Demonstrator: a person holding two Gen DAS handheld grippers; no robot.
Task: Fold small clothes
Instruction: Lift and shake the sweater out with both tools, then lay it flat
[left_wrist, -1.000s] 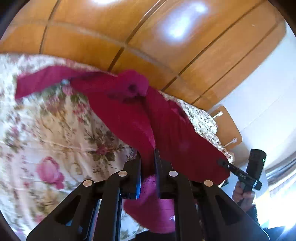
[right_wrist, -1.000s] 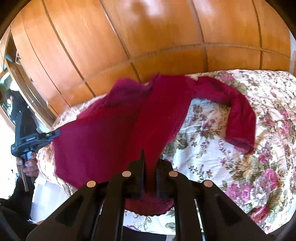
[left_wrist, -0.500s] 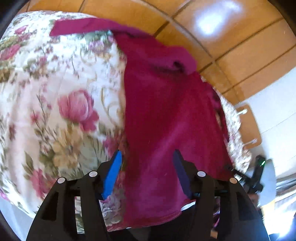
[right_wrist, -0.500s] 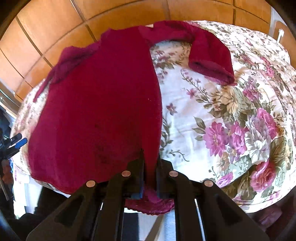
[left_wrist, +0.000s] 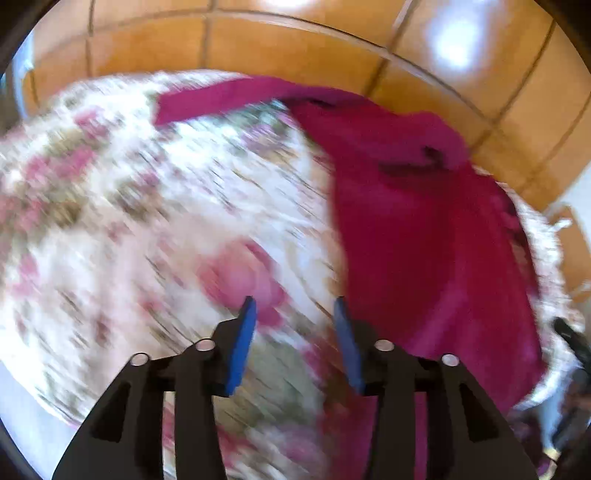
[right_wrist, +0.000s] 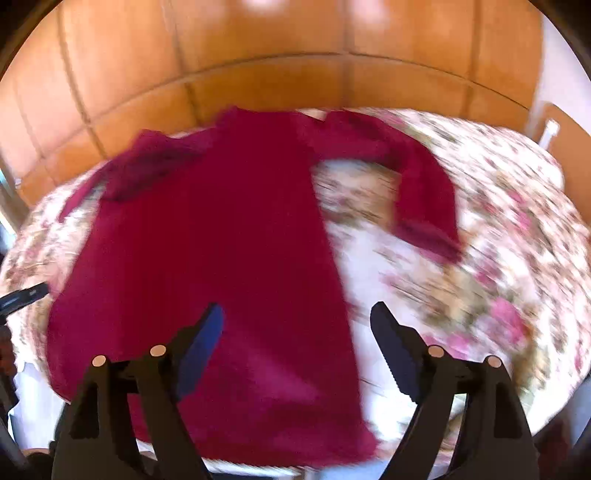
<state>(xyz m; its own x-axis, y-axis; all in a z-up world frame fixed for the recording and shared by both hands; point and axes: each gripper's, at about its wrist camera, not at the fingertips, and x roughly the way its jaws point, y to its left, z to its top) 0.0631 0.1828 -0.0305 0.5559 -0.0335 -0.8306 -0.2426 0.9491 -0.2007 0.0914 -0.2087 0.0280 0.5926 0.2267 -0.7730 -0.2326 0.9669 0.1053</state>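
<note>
Crimson knit, the sweater (right_wrist: 221, 266) is laid flat on the floral bedspread (right_wrist: 498, 266), one sleeve (right_wrist: 417, 184) bent outward, presumably so folding can begin. Both the left hand-held gripper (left_wrist: 293, 310) and the right hand-held gripper (right_wrist: 297, 321) are spread, with nothing pinched.

1. This looks like a bedroom in a home.
2. A soft cover with pink flowers (right_wrist: 480, 280) is spread over what seems to be a bed, and it fills most of both views.
3. On the far side stands a wall of shiny brown wood panels (right_wrist: 295, 37), like big closet doors.
4. A red top (right_wrist: 221, 240) lies on the cover.
5. Far right, a small wooden door with a handle (right_wrist: 550, 129) shows.
</note>
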